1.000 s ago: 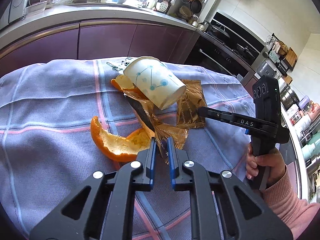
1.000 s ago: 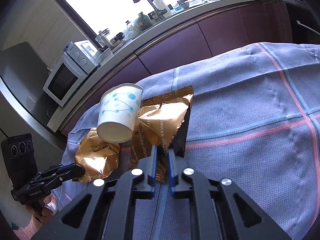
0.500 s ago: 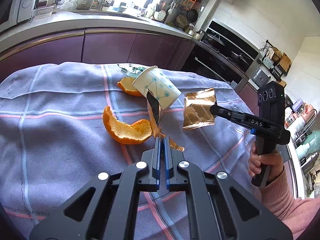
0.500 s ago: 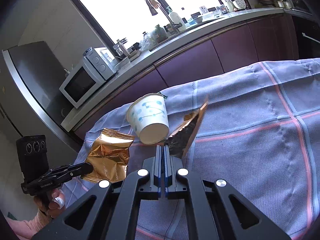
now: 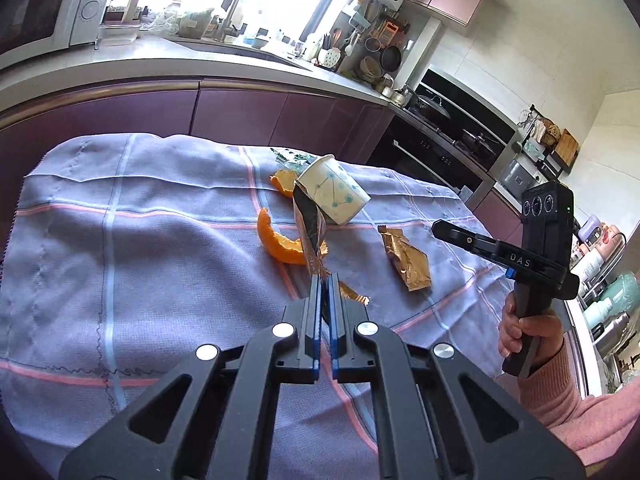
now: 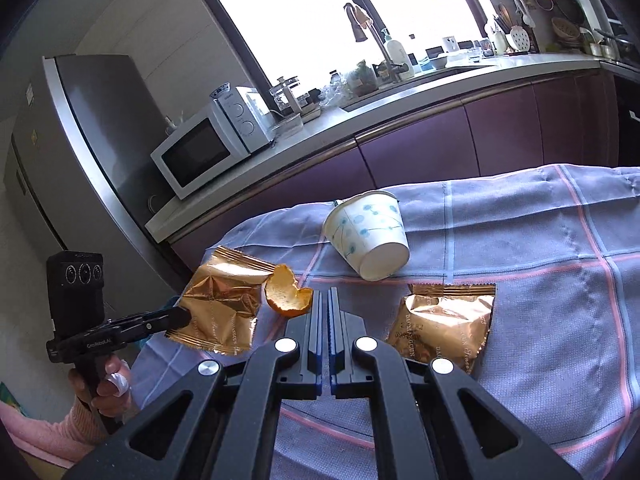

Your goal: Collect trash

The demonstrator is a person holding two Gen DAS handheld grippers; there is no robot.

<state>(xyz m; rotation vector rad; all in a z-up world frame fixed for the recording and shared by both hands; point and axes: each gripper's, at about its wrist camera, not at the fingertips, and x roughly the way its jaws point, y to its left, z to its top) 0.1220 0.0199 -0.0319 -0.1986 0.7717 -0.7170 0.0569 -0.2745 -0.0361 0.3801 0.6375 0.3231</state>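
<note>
My left gripper (image 5: pixel 325 278) is shut on a gold snack wrapper (image 5: pixel 308 220) that stands up edge-on from its tips, lifted off the checked cloth (image 5: pixel 140 220). Behind it a white paper cup (image 5: pixel 334 194) lies on its side, with orange peel (image 5: pixel 280 242) beside it. The right wrist view shows the same left gripper (image 6: pixel 186 314) holding that wrapper (image 6: pixel 220 300). My right gripper (image 6: pixel 325 294) has its jaws just opening, a thin slit apart, with nothing between them. A second gold wrapper (image 6: pixel 444 328) lies flat on the cloth just right of it.
A smaller peel (image 5: pixel 284 182) and a green printed scrap (image 5: pixel 290 156) lie behind the cup. Purple cabinets and a counter (image 6: pixel 440 92) with a microwave (image 6: pixel 200 152) run behind the table. A fridge (image 6: pixel 80 128) stands to the left and an oven (image 5: pixel 440 148) to the right.
Both grippers drew back and rose. The left one lifted its wrapper clear of the peel. The right one let go of its wrapper, which now lies on the cloth.
</note>
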